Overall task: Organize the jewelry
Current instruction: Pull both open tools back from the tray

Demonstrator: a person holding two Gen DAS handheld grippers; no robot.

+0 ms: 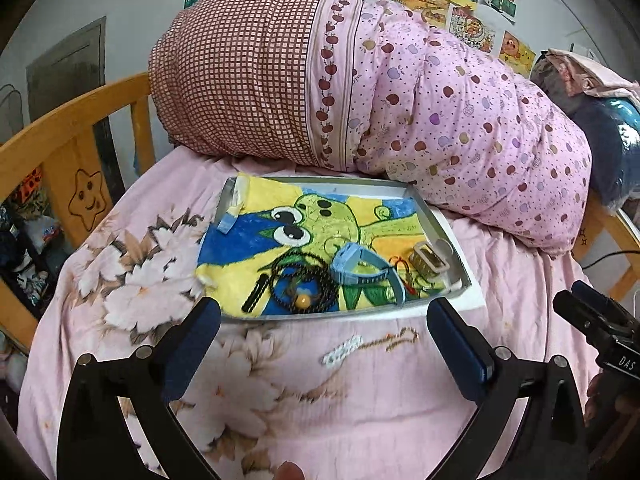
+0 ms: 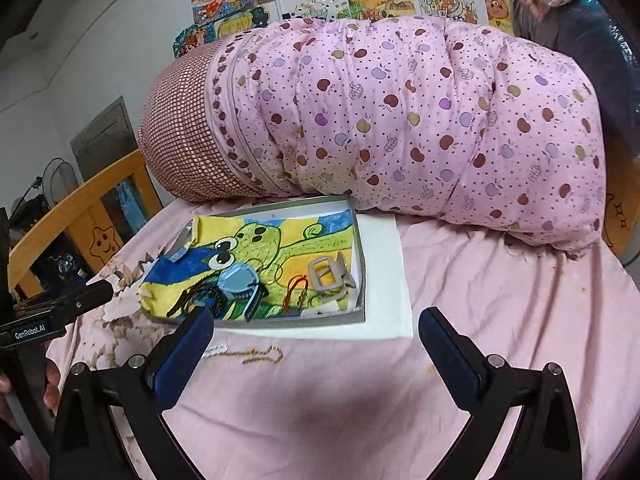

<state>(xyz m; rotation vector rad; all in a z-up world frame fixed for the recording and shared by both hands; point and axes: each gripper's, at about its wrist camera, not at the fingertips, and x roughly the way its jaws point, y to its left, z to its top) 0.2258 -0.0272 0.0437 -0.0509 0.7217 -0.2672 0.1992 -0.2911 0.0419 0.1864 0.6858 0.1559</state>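
On the bed (image 1: 520,320) the tray (image 1: 320,317) already carries a blue watch (image 1: 356,266), black beads (image 1: 304,280) and a hair clip (image 1: 430,260). At six o'clock of it lies a loose chain (image 1: 372,345). Left claw (image 1: 324,344) and right claw (image 2: 316,352) both gape wide, empty. I'd judge the chain goes next: descend and pinch it.

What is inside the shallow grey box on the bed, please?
Inside the box: a crayon drawing lining it, a blue watch, black beads, a beige hair clip and red cord. The drawing hides the box's floor.
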